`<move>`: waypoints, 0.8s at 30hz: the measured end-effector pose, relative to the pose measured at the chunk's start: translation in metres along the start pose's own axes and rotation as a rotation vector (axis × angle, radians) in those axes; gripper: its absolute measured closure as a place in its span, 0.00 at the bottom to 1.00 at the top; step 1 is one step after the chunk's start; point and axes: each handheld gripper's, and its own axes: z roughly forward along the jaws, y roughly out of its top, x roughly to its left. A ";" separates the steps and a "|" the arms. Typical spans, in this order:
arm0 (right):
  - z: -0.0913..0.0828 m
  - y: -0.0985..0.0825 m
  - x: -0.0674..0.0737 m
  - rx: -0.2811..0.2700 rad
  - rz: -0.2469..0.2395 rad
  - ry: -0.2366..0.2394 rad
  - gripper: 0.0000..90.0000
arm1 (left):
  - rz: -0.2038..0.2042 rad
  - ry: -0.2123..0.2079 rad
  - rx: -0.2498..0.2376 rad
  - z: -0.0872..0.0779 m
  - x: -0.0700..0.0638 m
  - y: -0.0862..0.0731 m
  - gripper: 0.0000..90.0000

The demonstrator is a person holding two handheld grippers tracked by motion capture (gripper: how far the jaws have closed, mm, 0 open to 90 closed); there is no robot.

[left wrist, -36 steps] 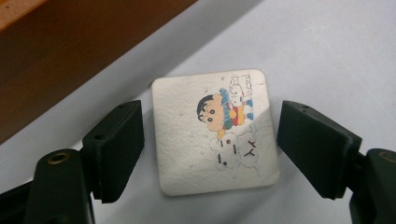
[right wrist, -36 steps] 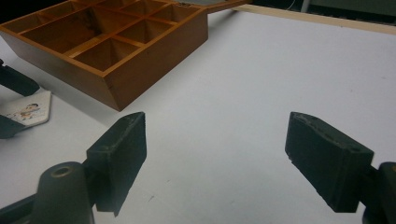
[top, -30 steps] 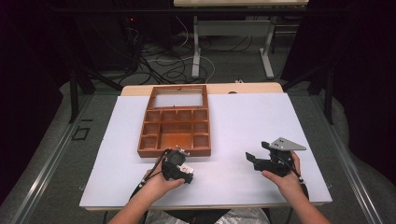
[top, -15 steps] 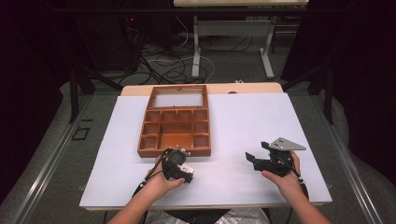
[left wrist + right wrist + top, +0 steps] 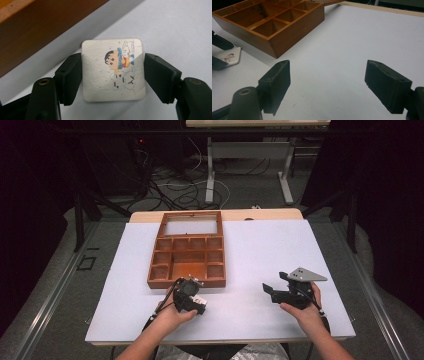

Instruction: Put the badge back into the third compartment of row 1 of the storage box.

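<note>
A small white square card [image 5: 113,70] with a cartoon figure printed on it lies flat on the white table sheet, just in front of the wooden box. My left gripper [image 5: 113,72] points down at it; its jaws have just been closing and now press on the card's left and right edges. From above, the left gripper [image 5: 190,292] sits at the front wall of the box [image 5: 186,282]. My right gripper [image 5: 272,292] rests to the right with its jaws wide apart and nothing between them. The right gripper view [image 5: 325,85] shows the card [image 5: 229,57] at far left.
The brown wooden box [image 5: 287,35] has several open compartments and a glazed lid folded back behind it. The white sheet [image 5: 260,250] covers the tabletop. Table legs and cables stand on the dark floor beyond the far edge.
</note>
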 end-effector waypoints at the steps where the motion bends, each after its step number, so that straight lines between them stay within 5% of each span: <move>1: 0.000 0.000 0.000 -0.001 -0.001 -0.002 0.22 | 0.001 0.000 0.001 0.000 0.000 0.000 0.37; 14: -0.001 0.002 -0.001 -0.013 -0.033 0.002 0.22 | 0.018 0.001 -0.076 -0.013 -0.002 -0.006 0.37; 24: -0.002 0.004 0.001 -0.026 -0.029 -0.002 0.24 | 0.060 -0.001 -0.181 -0.025 -0.008 -0.011 0.37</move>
